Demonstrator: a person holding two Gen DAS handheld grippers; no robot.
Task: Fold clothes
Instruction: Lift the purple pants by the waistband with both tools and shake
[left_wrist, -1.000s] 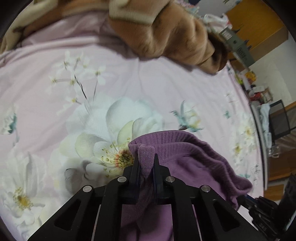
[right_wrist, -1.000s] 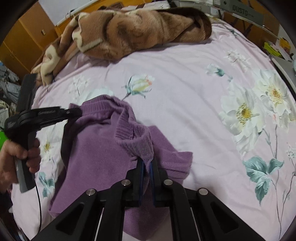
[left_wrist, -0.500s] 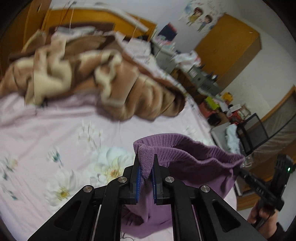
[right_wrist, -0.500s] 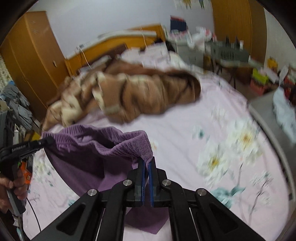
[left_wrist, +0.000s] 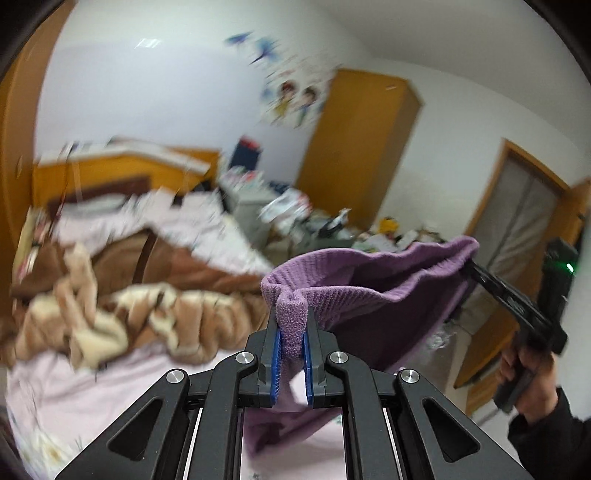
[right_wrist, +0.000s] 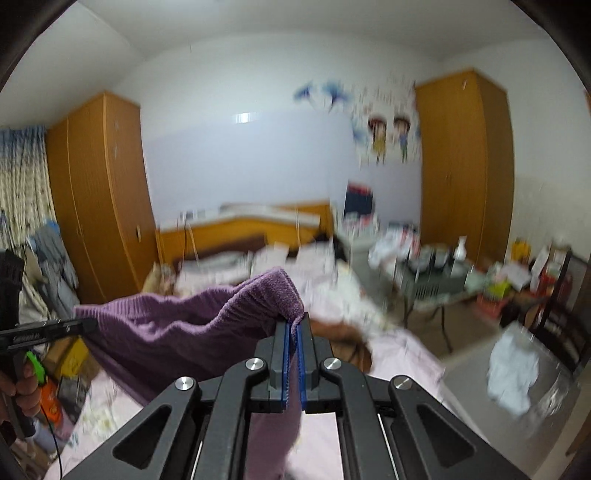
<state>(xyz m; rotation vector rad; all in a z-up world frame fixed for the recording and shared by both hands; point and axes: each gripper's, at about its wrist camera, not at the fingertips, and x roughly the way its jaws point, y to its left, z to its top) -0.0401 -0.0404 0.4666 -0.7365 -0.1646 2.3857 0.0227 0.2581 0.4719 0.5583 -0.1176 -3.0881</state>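
The left gripper (left_wrist: 291, 338) is clenched on one end of the purple sweater's (left_wrist: 369, 291) ribbed edge, and at 3 o'clock in its view the right gripper (left_wrist: 471, 267) pinches the other end; the sweater hangs in the air between them over the pink bed (left_wrist: 110, 391), with the brown blanket (left_wrist: 122, 306) at 9 o'clock. No fold shows yet; by my judgement the work is barely begun, with laying flat and every fold left.

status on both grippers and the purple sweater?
Left gripper and right gripper both shut on the purple sweater. Sweater stretched between them, hanging above the bed. Nothing in the way.
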